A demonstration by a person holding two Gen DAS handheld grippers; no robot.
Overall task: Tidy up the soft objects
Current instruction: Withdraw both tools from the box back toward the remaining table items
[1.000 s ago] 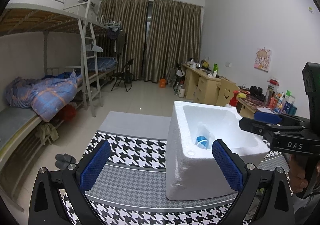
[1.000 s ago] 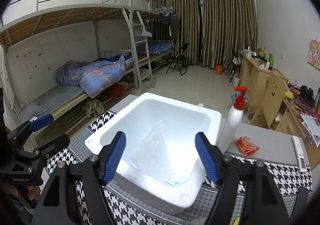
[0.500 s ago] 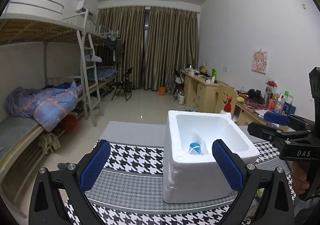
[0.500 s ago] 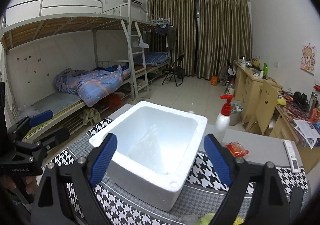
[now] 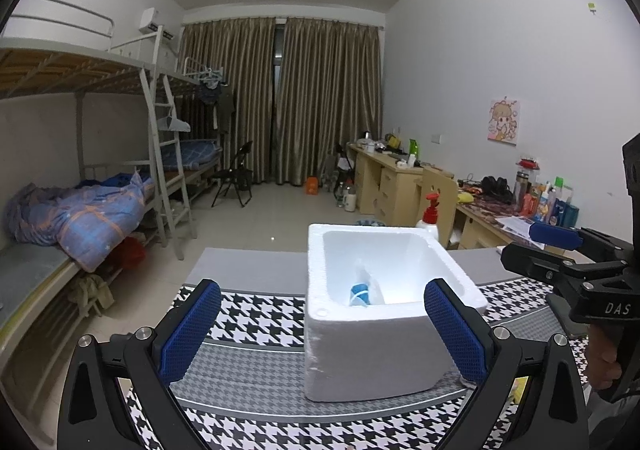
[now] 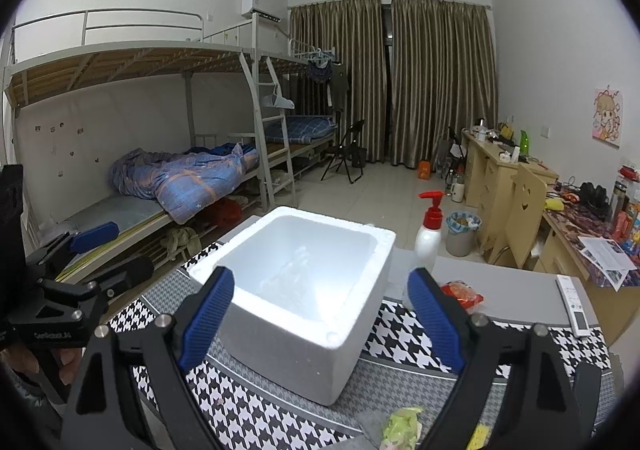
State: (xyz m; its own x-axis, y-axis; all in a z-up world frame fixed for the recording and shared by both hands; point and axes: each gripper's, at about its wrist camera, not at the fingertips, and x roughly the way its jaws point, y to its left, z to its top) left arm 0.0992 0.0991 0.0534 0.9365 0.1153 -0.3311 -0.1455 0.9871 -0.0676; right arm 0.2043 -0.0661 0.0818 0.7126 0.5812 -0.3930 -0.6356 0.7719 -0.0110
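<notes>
Right wrist view shows the right gripper [image 6: 320, 306] spread and empty above the foam box [image 6: 304, 346] holding a clear bag [image 6: 296, 270], while a green soft item [image 6: 400, 424] at the mat's near edge could be knocked off by a low approach.

Black tongs [image 5: 320, 330], blue textured pads [image 5: 188, 330], silver screws, perhaps "DAS" lettering

My left wrist camera looks forward between its blue fingers, tilted slightly down, at the white foam box [image 5: 384, 314] close ahead. My right wrist camera faces the same box [image 6: 304, 314] from the other side. Both views share the houndstooth table [image 5: 256, 314] and the bedroom beyond.
</notes>
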